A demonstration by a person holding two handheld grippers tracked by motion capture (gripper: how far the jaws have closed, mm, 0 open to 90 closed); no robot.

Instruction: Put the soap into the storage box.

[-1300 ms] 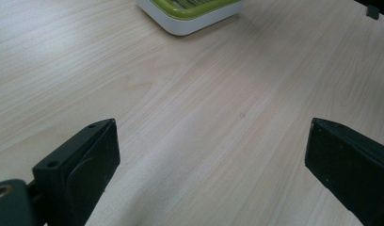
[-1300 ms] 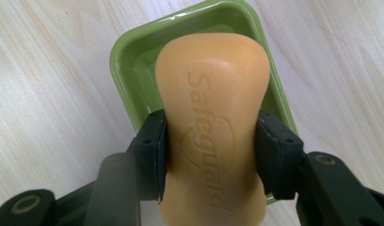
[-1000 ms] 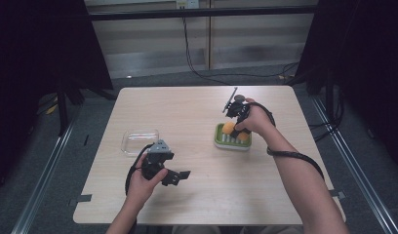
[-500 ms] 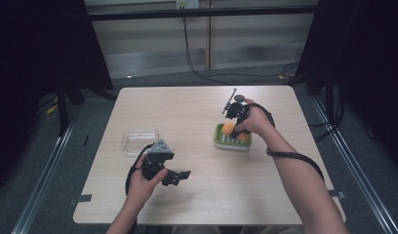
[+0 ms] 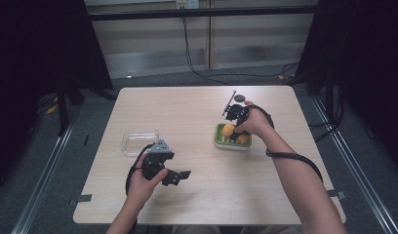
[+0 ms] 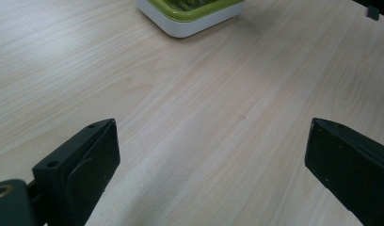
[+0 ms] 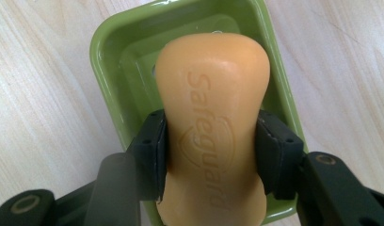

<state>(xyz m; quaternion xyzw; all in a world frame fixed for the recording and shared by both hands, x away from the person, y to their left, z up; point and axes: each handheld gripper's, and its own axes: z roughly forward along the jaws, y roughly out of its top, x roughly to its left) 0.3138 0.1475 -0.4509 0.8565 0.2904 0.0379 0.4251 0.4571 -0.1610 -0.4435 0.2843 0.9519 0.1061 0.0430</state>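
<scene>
While the right gripper (image 7: 211, 155) clamps its fingers on the orange soap (image 7: 212, 117) above the green dish (image 7: 116, 52) near the table's right edge, keep it level; the left gripper (image 6: 213, 155) rests open.
</scene>
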